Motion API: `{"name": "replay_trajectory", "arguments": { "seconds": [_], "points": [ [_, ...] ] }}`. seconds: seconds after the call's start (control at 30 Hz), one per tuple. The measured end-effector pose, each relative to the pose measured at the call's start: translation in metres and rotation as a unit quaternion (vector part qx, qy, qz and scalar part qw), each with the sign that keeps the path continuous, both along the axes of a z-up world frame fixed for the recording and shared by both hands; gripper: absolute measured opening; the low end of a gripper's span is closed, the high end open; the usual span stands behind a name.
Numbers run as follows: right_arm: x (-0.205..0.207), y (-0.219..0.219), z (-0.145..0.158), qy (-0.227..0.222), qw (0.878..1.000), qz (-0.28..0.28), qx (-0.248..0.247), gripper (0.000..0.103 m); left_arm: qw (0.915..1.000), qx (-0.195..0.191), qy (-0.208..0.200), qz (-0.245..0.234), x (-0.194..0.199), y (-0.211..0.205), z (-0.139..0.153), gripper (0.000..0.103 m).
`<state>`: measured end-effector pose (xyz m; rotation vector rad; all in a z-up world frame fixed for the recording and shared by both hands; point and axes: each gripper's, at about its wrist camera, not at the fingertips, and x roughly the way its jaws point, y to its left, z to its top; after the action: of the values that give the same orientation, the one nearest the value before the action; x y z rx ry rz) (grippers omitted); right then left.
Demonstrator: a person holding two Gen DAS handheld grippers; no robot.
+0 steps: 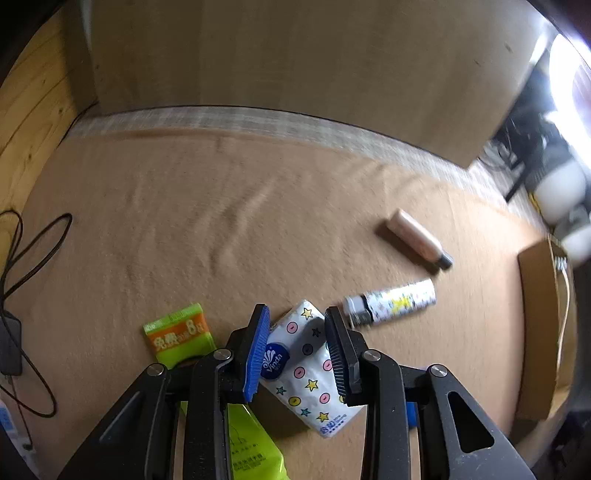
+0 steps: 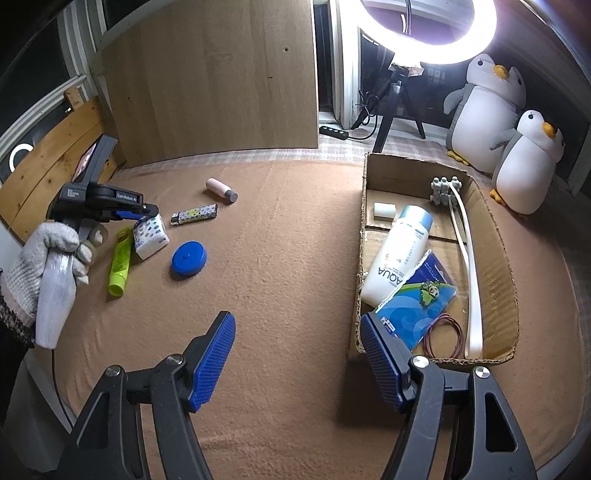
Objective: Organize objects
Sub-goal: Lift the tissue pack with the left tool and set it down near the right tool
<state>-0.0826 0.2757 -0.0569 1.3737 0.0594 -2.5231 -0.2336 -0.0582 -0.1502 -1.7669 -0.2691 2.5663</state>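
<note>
Two plush penguins (image 2: 498, 122) beside a glowing ring light (image 2: 428, 33), black cable (image 1: 26, 258).

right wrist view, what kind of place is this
Probably a room at home set up for filming: a ring light on a tripod, two plush penguins by the wall, and a blanket-covered surface with a cardboard box of toiletries.
</note>
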Motion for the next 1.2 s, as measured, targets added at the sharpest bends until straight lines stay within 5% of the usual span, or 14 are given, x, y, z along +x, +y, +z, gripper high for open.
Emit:
{"name": "replay_trajectory", "arguments": {
  "seconds": [0.73,0.8,0.9,0.93,1.2],
  "points": [
    [-0.005,-0.015,-0.014,-0.02,0.999,0.028,-0.015,0.066,0.9864,-0.01,0.006,-0.164,0.108,0.087,-0.005,0.035],
    [-0.008,-0.018,-0.017,-0.025,0.999,0.034,-0.016,0.066,0.9872,-0.011,0.006,-0.159,0.121,0.089,-0.003,0.046],
    [-0.012,-0.026,-0.022,-0.034,0.998,0.047,-0.021,0.066,0.9903,-0.006,0.026,-0.136,0.144,0.083,0.008,0.091],
    [-0.015,-0.03,-0.024,-0.039,0.997,0.054,-0.024,0.066,0.991,-0.001,0.034,-0.129,0.151,0.08,0.011,0.096],
    [-0.03,-0.071,-0.032,-0.059,0.992,0.11,-0.023,0.066,0.997,0.034,0.0,-0.069,0.177,0.061,0.008,0.097]
  ]
}}
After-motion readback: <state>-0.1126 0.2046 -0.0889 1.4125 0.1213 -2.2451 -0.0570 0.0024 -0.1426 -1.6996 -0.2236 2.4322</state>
